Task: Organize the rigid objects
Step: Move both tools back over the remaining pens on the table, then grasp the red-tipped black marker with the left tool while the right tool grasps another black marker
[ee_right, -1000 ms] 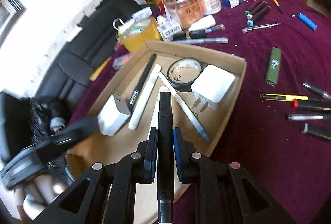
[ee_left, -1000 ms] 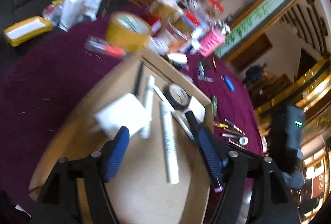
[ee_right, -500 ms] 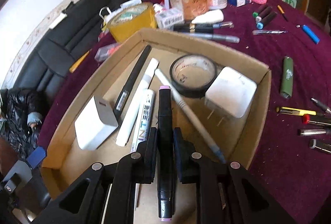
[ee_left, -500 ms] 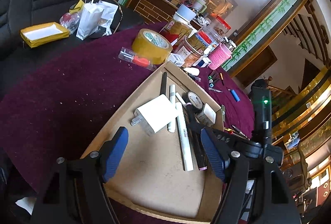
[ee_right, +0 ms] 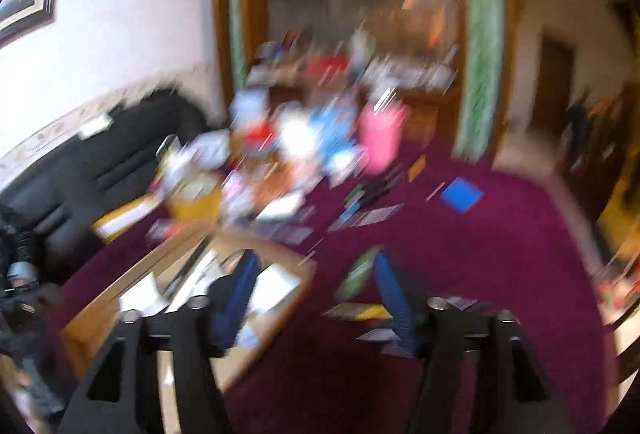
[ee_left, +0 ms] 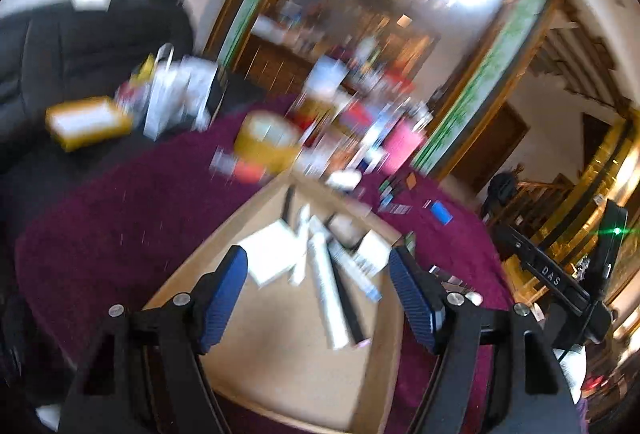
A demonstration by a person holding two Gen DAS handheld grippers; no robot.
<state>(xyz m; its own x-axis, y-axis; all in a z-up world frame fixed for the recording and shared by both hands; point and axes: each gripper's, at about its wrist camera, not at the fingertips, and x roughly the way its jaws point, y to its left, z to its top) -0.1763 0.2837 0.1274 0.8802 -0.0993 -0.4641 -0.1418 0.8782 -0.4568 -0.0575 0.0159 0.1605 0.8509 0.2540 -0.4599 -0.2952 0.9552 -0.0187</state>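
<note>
Left wrist view, blurred: the left gripper (ee_left: 318, 296) sits low in the frame, its blue-padded jaws wide and opening, with nothing pressed between them. Beyond its fingertips, at the centre of the frame, lies a shallow brown cardboard tray (ee_left: 280, 366) on a dark purple tablecloth (ee_left: 100, 226). Inside the tray, toward its far corner, lie a white square charger block (ee_left: 272, 254), a long white marker (ee_left: 328, 298) and, just beside it on the right, a black marker with a pink end (ee_left: 348, 310); a second white block (ee_left: 372, 248) sits near the tray's right wall. A yellow roll of tape (ee_left: 266, 141) stands beyond the tray, above centre, and a pink basket (ee_left: 402, 147) to its right. A small blue object (ee_left: 440, 211) lies on the cloth at right of centre.

Right wrist view, heavily smeared: the right gripper (ee_right: 316, 298) is at bottom centre, jaws wide apart and opening, empty. The tray shows at lower left of that frame, the left finger over its near corner; a green cylindrical item (ee_right: 358, 272) lies on the cloth between the fingers.
</note>
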